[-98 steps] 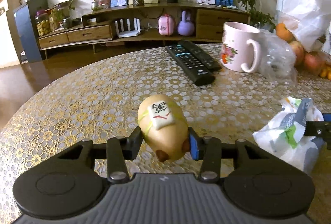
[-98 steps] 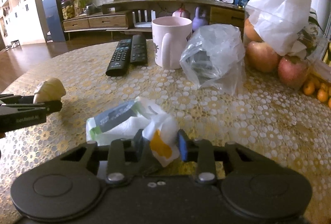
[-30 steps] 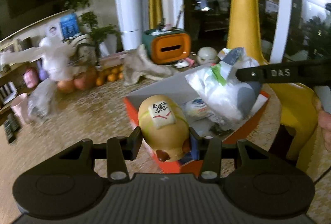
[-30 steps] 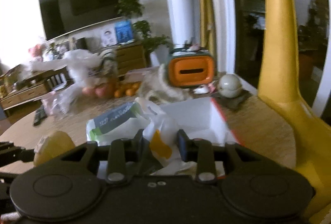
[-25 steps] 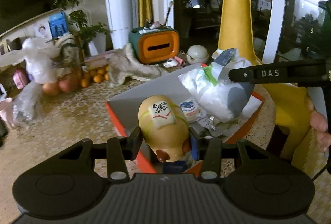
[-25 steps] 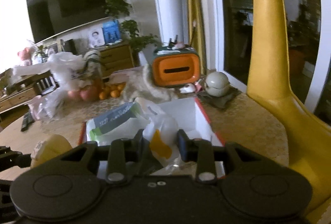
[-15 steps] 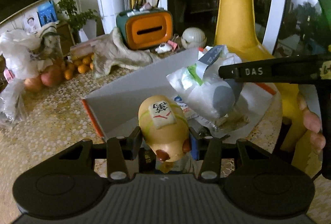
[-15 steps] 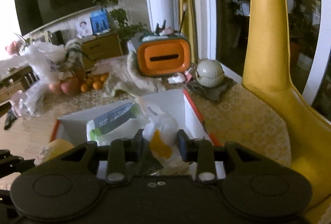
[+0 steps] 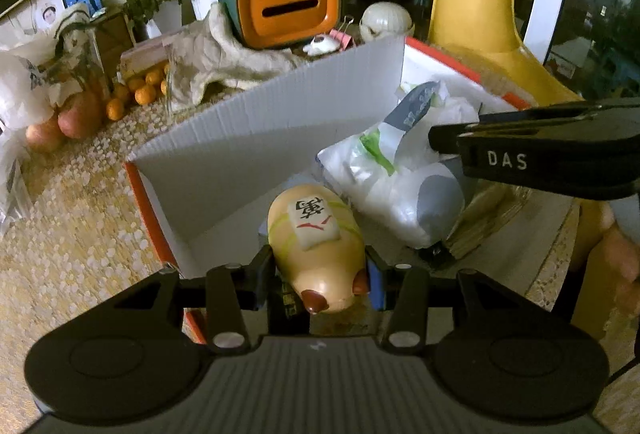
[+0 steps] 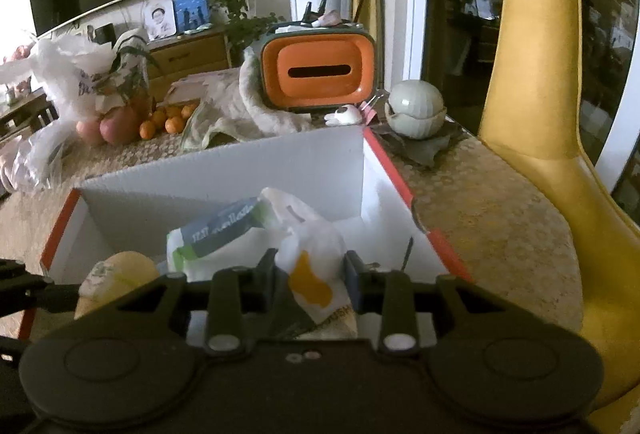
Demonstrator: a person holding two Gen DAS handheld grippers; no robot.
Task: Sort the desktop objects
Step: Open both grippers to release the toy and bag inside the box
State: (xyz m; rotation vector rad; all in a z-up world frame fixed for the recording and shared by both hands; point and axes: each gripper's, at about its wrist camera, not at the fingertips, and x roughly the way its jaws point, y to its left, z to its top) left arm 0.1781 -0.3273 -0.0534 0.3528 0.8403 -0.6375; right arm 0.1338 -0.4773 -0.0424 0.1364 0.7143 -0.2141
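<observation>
left gripper [image 9: 320, 270] clamped on the sides of a yellow pig-shaped toy [image 9: 316, 250], a mahjong tile printed on its back. toy's long axis runs straight out along the fingers, snout end toward the camera, rump end pointing forward over the box.

right gripper [image 10: 310, 276] pinched on the loose end of a white plastic tissue pack [image 10: 240, 234], grey-and-green label on top. the pack's bulk hangs forward and left of the fingertips, long axis slanting off to the left. in the left view the same pack [image 9: 392, 185] shows just right of the toy, near it; contact between them cannot be told.

white box with orange rim [image 10: 384, 161] sits on the patterned tablecloth [image 10: 492, 201]. both loads are held over its open interior: toy on the left side near the left wall, pack toward the middle and right. other contents lie under the pack in the box, too dim to name.

judgement: the deciding relation is vertical. box floor lies directly below both loads, so the next move needs only a lowering and a release, no sideways travel. neither gripper is clearly the nearer; the toy looks low, about at rim level.

risk: the two loads are close, so one release may nudge the other.

beyond the box: orange tissue holder [image 10: 318, 71], oranges and apples [image 10: 160, 123], yellow chair [image 10: 560, 153].
</observation>
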